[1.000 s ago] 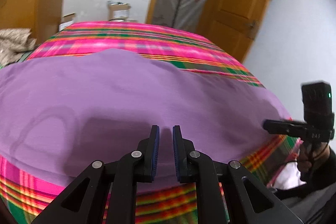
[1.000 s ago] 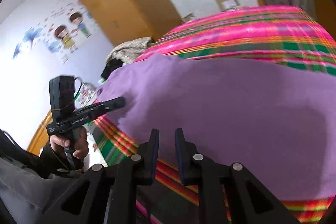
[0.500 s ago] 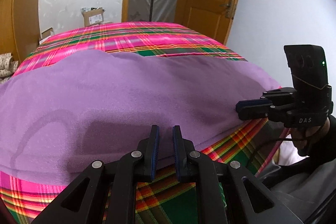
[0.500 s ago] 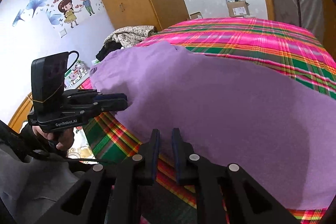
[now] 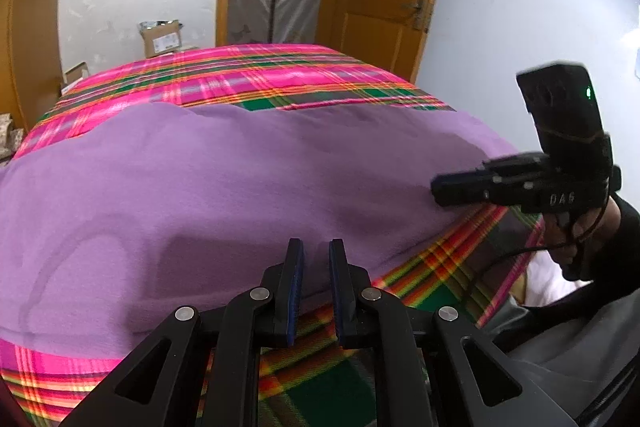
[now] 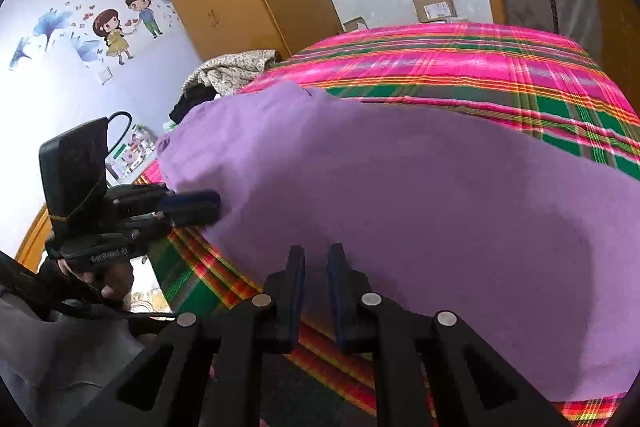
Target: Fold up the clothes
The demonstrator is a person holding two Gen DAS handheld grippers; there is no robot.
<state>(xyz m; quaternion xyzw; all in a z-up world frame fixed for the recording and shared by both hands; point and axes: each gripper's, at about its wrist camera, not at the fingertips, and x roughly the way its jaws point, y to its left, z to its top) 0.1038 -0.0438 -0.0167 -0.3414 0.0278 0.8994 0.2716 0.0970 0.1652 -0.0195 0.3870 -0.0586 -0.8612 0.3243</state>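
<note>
- We are holding the left gripper (image 5: 316, 267) with its jaws almost together, only a narrow gap between them.
- The purple garment (image 5: 240, 187) is lying flat on the plaid bedcover (image 5: 260, 75), just ahead of and under these fingertips; its near edge is passing below them.
- We cannot tell if the cloth is pinched.
- The right gripper (image 6: 316, 267) is closing its jaws at the garment's near edge, with cloth showing through the gap; whether it is gripped is not clear.

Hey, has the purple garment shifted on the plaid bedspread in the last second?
No. In the left wrist view the purple garment still meets the same green band of the plaid bedspread along its far edge, with the same bump.
</note>
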